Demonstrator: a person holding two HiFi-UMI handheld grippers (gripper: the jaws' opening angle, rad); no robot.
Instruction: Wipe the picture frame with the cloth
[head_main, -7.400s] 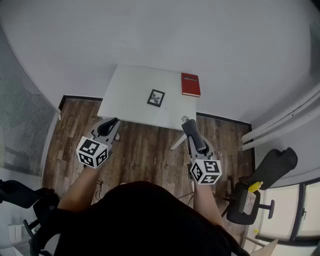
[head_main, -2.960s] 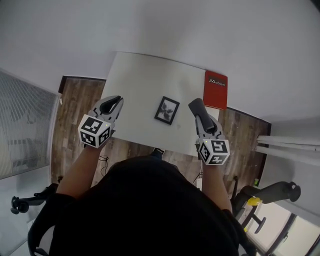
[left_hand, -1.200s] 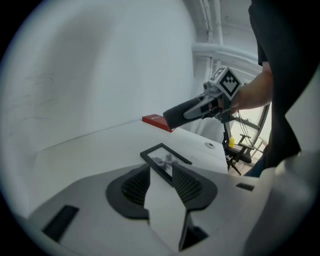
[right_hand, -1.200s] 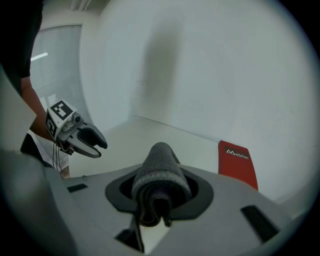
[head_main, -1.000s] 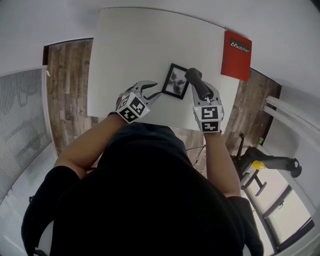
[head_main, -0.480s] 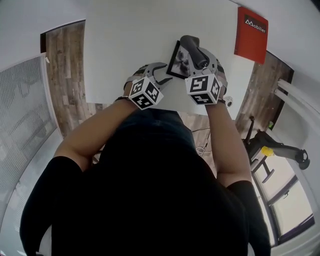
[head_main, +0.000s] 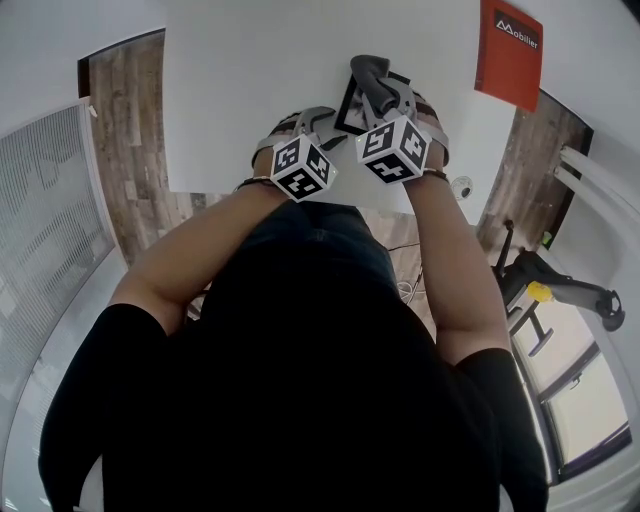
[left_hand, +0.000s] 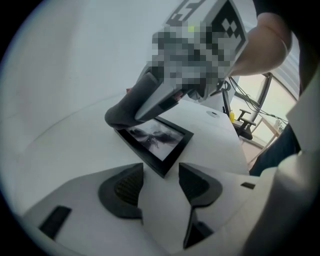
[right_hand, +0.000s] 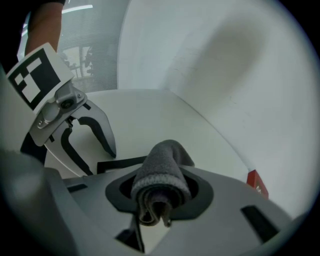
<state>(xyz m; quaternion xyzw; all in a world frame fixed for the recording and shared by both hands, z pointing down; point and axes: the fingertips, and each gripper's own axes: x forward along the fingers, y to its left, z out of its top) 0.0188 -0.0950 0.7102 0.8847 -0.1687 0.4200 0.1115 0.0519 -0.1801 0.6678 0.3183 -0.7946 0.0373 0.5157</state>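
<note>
A black picture frame (left_hand: 156, 142) with a dark photo lies flat on the white table (head_main: 260, 70). My left gripper (left_hand: 160, 182) stands open just short of the frame's near corner, and its pads touch nothing. In the head view the left gripper (head_main: 322, 128) sits left of the frame (head_main: 350, 108). My right gripper (right_hand: 160, 192) is shut on a rolled grey cloth (right_hand: 160, 172). The cloth's tip (left_hand: 122, 114) rests at the frame's far left edge. From the head view the right gripper (head_main: 376, 88) and the cloth (head_main: 368, 72) cover most of the frame.
A red book (head_main: 510, 52) lies at the table's right side, also in the right gripper view as a red book (right_hand: 256, 182). The table's near edge runs just under both grippers. An office chair (head_main: 560, 285) stands on the wooden floor (head_main: 120, 130) to the right.
Both grippers have come down and forward onto the frame. The left jaws have spread wider. The cloth now reaches the frame, and the right gripper has rolled.
</note>
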